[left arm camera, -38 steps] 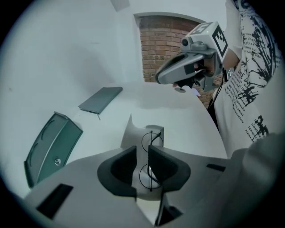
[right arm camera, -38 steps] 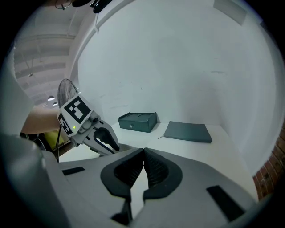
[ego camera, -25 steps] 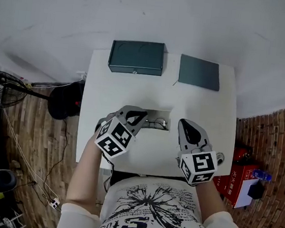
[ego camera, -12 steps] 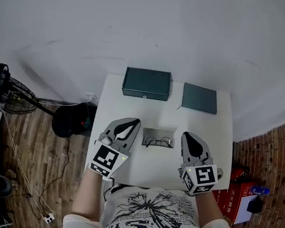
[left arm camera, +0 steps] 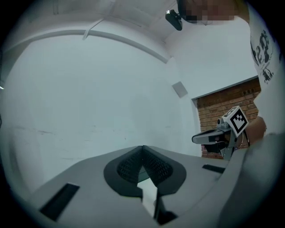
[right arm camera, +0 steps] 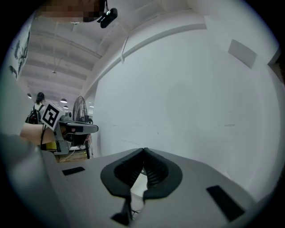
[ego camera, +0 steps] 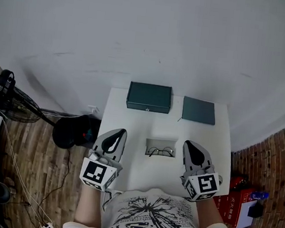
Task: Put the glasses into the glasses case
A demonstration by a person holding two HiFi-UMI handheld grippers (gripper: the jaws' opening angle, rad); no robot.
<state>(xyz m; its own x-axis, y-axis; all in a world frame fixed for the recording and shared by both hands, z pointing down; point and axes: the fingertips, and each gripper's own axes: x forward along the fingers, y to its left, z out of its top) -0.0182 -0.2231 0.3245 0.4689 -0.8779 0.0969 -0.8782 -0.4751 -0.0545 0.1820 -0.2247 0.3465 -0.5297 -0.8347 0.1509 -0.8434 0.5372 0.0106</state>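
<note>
The glasses are lying on the table. The left gripper and right gripper are flanking them, jaws pressed together, empty. The glasses case is sitting beyond the glasses, apparently closed: open its lid first.

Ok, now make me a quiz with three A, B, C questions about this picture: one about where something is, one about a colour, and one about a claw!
1. Where are the glasses?
A. Inside the case
B. On the table, between the left claw and the right claw
C. On the floor

2. What colour is the glasses case?
A. Dark green
B. Red
C. Yellow

3. What is the left claw doing?
A. Shut, holding nothing
B. Pinching the glasses
C. Wide open

Answers:
1 B, the glasses lie on the white top with a claw on each side.
2 A, the case is dark green.
3 A, its tips meet with nothing between them.
</note>
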